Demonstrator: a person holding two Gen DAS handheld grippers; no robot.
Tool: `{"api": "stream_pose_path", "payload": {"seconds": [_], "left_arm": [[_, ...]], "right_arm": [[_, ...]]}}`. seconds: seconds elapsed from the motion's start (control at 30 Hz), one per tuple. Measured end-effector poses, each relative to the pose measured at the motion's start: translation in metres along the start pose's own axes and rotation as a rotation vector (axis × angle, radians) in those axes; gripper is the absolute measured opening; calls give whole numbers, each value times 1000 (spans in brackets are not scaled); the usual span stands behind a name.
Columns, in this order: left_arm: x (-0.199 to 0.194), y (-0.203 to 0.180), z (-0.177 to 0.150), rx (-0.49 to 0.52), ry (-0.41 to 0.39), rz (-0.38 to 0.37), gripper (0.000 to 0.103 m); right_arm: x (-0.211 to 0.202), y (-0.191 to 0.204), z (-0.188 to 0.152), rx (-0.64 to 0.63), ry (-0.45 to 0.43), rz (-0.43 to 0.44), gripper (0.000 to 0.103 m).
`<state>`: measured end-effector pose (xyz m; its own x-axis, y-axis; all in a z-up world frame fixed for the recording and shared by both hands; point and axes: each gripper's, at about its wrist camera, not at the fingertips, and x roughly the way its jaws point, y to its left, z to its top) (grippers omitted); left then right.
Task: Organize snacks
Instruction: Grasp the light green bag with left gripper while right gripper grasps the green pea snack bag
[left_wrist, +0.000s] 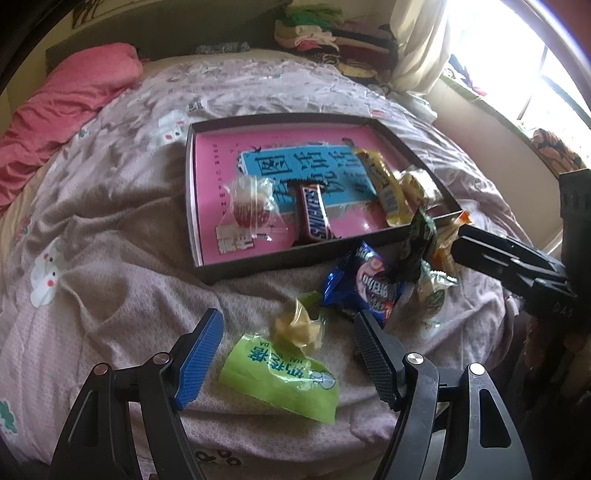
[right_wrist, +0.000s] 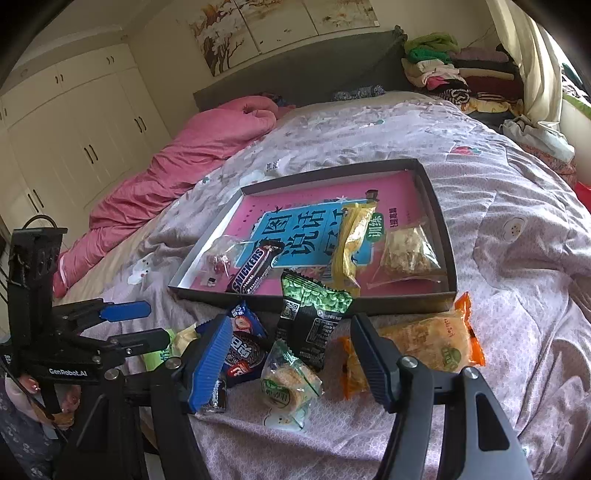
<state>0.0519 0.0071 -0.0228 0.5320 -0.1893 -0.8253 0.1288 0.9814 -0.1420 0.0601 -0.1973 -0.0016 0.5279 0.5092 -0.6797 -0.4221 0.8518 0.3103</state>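
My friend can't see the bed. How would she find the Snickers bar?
Look at the shallow dark tray with the pink bottom lying on the bed. The Snickers bar lies inside, near the front wall, between a clear strawberry candy bag and a long yellow packet. It alone is dark brown with big white letters.

Near the tray's (right_wrist: 436, 236) front edge, the blue cookie packet (right_wrist: 245, 341) lies partly hidden behind the right gripper's blue finger (right_wrist: 210, 365); the green packet (right_wrist: 159, 354) beside it, perhaps candy, shows only a sliver.
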Motion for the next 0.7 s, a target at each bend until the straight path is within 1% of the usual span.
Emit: {"api": "stream_pose_path", "payload": {"seconds": [0.2,0.43,0.63,0.7], "left_arm": [[13,0,-4,21,31,12,75],[32,-4,-10,84,69,56,75],[38,-7,-9,105,78,60,75],[40,-7,-9,109,80,51,75]], "right_arm": [[4,-4,-1,12,15,1,66],[13,-5,0,13,33,0,66],[22,-8,1,30,46,5,66],[26,-11,2,42,53,10,66]]}}
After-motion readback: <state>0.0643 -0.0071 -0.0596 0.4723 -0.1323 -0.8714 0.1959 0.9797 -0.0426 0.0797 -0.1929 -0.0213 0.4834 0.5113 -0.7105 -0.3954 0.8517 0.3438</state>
